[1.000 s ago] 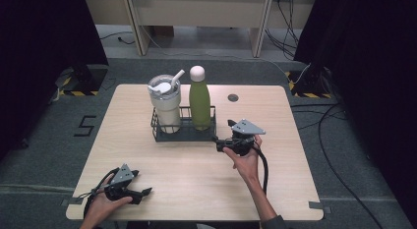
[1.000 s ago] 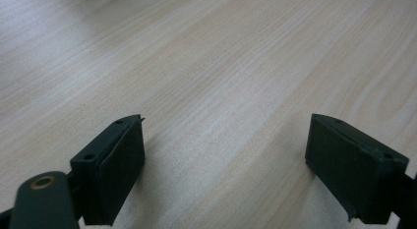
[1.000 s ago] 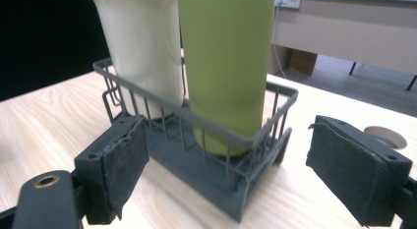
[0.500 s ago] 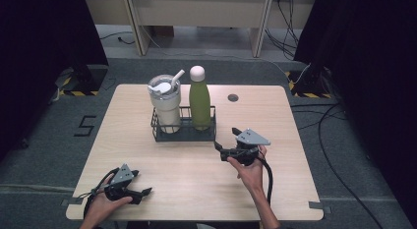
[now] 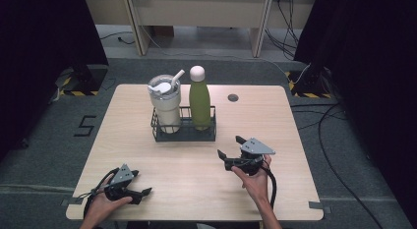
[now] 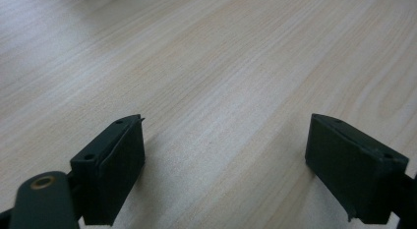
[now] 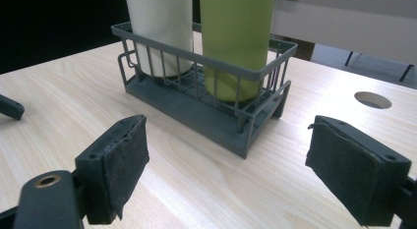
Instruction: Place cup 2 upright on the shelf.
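Your right hand-held gripper (image 5: 230,146) hangs with jaws apart and nothing between them, just in front of the wire basket (image 5: 184,133) at its right end. The basket stands in the middle of the worktop (image 5: 275,121) and holds a white tumbler (image 5: 164,103) and a green bottle (image 5: 199,101). Your left hand-held gripper (image 5: 140,182) rests released near the front edge. Compared with one second ago, your right hand-held gripper has drawn back from the basket.
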Demonstrator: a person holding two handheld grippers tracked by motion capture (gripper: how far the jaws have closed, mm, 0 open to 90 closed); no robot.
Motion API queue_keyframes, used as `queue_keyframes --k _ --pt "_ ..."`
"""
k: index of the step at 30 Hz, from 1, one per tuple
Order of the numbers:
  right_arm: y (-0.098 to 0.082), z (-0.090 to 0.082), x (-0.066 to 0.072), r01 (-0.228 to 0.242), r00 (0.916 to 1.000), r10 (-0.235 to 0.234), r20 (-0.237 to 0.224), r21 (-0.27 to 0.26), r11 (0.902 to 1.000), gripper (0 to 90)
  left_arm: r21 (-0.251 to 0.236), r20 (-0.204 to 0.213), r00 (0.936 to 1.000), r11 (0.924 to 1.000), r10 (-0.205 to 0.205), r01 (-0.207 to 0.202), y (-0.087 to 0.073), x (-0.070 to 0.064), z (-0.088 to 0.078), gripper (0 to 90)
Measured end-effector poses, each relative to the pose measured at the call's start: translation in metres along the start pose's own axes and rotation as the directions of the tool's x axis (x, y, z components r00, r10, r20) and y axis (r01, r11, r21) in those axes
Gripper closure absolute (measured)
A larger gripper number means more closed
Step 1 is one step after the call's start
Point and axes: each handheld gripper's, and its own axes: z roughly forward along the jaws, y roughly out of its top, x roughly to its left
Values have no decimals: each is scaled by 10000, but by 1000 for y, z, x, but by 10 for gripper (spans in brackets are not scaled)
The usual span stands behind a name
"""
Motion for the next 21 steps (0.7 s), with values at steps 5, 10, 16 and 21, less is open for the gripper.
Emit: queue_keyframes --k 5,10,16,21 --pt "-2 -2 3 -31 10000 31 -47 38 10000 158 -1 7 10000 10000 -1 1 0 0 0 144" --pt "-7 -6 6 -1 9999 3 -110 161 9999 161 1 8 10000 10000 0 0 0 0 0 144" --pt "-14 -11 5 -126 9998 130 -121 295 9995 161 0 7 10000 10000 -2 2 0 0 0 144" --pt "-19 -13 4 -180 9998 184 -112 384 9991 160 2 7 10000 10000 -5 5 0 0 0 144"
